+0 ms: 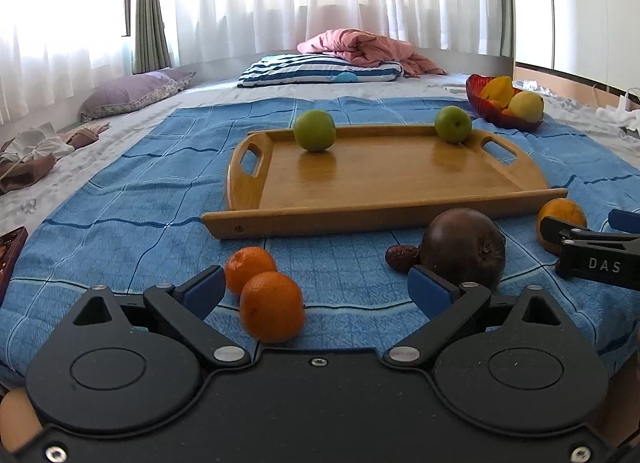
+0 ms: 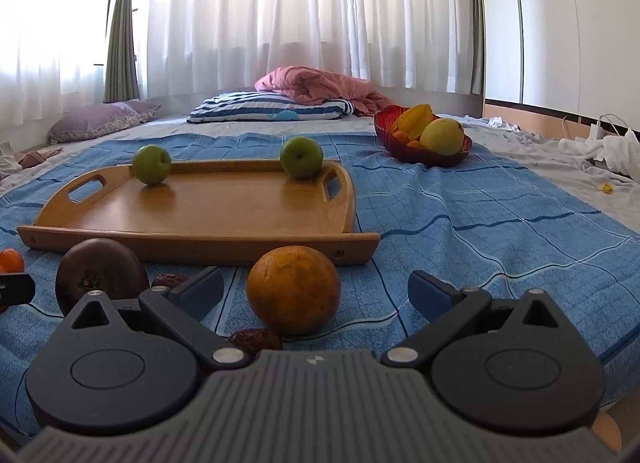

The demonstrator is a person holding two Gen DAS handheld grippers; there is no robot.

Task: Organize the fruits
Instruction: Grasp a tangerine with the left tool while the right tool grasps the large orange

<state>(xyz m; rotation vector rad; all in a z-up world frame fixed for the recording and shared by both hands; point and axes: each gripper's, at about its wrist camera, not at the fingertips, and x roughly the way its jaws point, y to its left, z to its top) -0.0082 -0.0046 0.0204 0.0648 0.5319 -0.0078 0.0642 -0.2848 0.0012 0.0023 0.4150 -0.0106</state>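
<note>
Blue checked blanket covers the bed we work on, with white curtains behind, a striped pillow and a pink quilt. Our left tongs stand spread near two tangerines; our right tongs stand spread around an orange, not touching. Two green apples sit on the wooden tray; a red bowl holds more fruit.

date half hidden, mandarin edge-cropped
</note>
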